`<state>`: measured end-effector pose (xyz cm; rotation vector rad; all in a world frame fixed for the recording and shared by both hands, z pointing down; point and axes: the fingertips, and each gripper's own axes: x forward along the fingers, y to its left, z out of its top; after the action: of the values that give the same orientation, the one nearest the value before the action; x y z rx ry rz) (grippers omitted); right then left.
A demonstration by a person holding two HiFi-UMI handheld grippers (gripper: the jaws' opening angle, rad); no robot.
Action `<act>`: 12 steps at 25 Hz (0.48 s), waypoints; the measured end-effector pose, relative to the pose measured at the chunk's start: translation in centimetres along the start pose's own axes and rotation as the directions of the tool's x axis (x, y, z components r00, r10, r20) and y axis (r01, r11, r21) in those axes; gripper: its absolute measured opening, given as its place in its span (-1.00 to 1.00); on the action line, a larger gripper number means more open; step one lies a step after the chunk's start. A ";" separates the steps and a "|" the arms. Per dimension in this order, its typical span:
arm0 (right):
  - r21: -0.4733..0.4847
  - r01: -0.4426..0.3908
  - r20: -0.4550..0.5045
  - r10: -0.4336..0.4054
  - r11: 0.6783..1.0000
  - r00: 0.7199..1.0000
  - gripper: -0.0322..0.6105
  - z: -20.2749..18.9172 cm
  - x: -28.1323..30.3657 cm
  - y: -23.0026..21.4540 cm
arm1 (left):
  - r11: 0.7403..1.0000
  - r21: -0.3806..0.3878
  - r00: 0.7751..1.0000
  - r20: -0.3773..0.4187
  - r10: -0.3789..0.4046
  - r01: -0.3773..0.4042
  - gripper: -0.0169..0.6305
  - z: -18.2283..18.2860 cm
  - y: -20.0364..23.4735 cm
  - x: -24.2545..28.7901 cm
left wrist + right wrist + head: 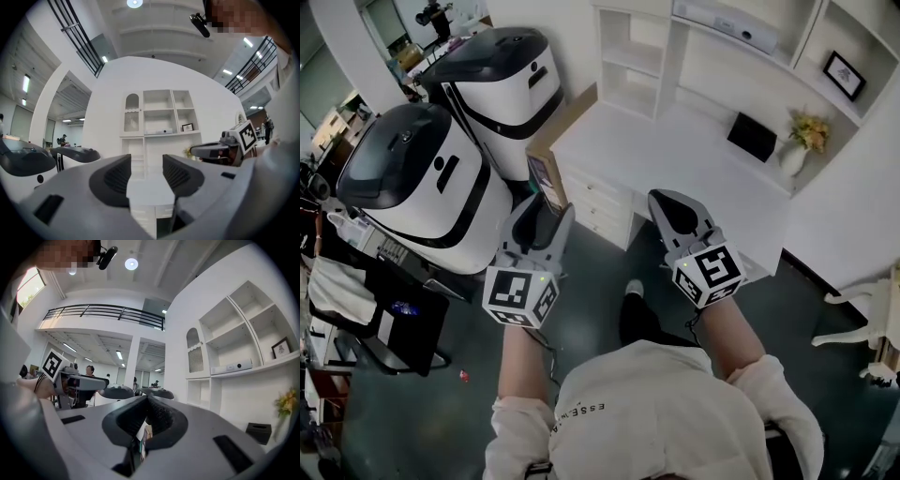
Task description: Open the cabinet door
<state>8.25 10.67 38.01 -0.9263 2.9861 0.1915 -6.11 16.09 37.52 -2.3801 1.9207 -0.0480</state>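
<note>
Machines: two big white-and-black ones [431, 183] stand side by side at far left, near the tabletop's left end.
Carton: a brown one [551, 141] stands between the machines and the tabletop, just beside its left end.
Left tool: the left tool [546, 214] is held level, jaws wide apart with nothing between the pads; it is aimed at the drawers and hutch, well short of them.
Drawers: white drawers [598, 202] sit under the tabletop's left part, right ahead of the left tool.
Door: the arched, slatted door [132, 114] is in the hutch's upper left bay and looks shut; both tools are well apart from it.
Tabletop: the bare white tabletop [675, 150] lies between the tools and the hutch [628, 56].
Right tool: the right tool [670, 202] has its jaws together and grips nothing; it is over the tabletop's front edge.
Right end: a black box [752, 137], a vase [794, 157] of flowers and a frame [844, 75] on the shelf above.
Floor: a white chair [862, 309] stands at far right.
</note>
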 end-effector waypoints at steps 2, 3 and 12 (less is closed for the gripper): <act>0.008 -0.005 0.001 0.005 1.000 1.000 -0.87 -0.7 2.4 -1.6 | 1.000 0.009 1.000 -0.009 0.011 -0.011 -0.36 -0.5 1.5 2.0; 0.012 -0.007 0.001 0.007 1.000 1.000 -0.88 -1.0 3.7 -2.5 | 1.000 0.014 1.000 -0.012 0.014 -0.014 -0.36 -0.6 2.3 3.2; -0.007 0.001 0.021 -0.001 1.000 1.000 -0.88 -0.6 16.2 -15.2 | 0.999 0.049 1.000 0.019 0.004 -0.005 -0.36 1.2 8.8 19.3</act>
<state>3.49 -10.89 36.11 -0.9204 2.9676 0.2107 -10.46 -4.55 35.09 -2.3373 1.8938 -0.0710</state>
